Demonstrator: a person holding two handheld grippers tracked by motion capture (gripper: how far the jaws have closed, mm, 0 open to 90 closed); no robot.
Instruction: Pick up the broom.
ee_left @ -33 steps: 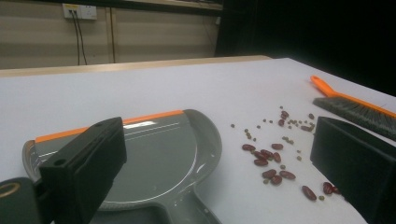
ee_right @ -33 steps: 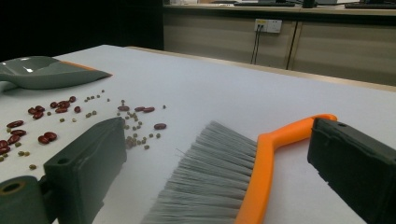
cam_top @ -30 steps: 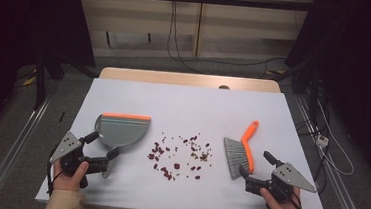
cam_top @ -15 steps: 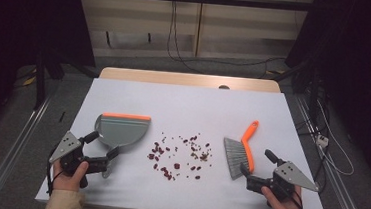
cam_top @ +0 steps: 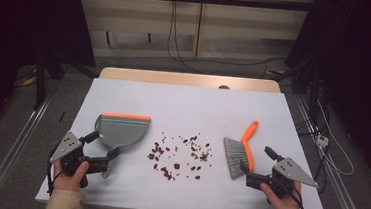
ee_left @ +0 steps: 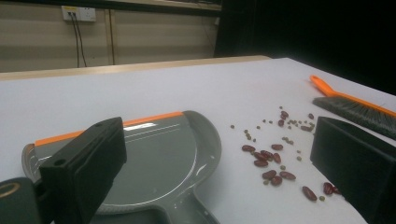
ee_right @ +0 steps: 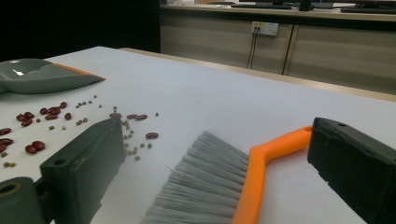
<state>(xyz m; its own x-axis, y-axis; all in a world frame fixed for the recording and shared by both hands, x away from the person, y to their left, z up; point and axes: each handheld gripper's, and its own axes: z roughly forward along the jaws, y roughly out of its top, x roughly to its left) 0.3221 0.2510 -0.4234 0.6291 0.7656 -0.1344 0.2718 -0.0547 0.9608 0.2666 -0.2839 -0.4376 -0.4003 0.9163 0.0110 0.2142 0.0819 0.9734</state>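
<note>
While both forearms come in low from the near edge of the table [cam_top: 124, 92], each hand grips its tool close to that edge, knuckles up and wrist roughly level. The left hand [cam_top: 70, 173] sits at the near left corner, holding the left gripper [cam_top: 103, 149] angled forward and inward; its jaws stand wide apart, one on each side of the dustpan's handle, and the left gripper view shows that handle running down between them without either jaw pressing on it. The right hand [cam_top: 280, 195] mirrors it at the near right, with the right gripper [cam_top: 257, 159] aimed forward and slightly inward. Its jaws are also spread wide, straddling the near end of the brush [cam_top: 240, 151], bristles by one jaw and orange spine by the other; in the right gripper view neither jaw closes on it.

Just beyond the left gripper lies the dustpan [cam_top: 121, 132], grey, flat on the table, its orange lip along the far edge. The brush lies flat too, grey bristles facing the middle of the table, its orange handle running away and to the right. Between dustpan and brush, well apart from both jaws, red beans [cam_top: 177, 154] and smaller greenish ones are scattered loose on the white surface. Farther off, the table ends at a wooden strip, with cables hanging against the wall behind.
</note>
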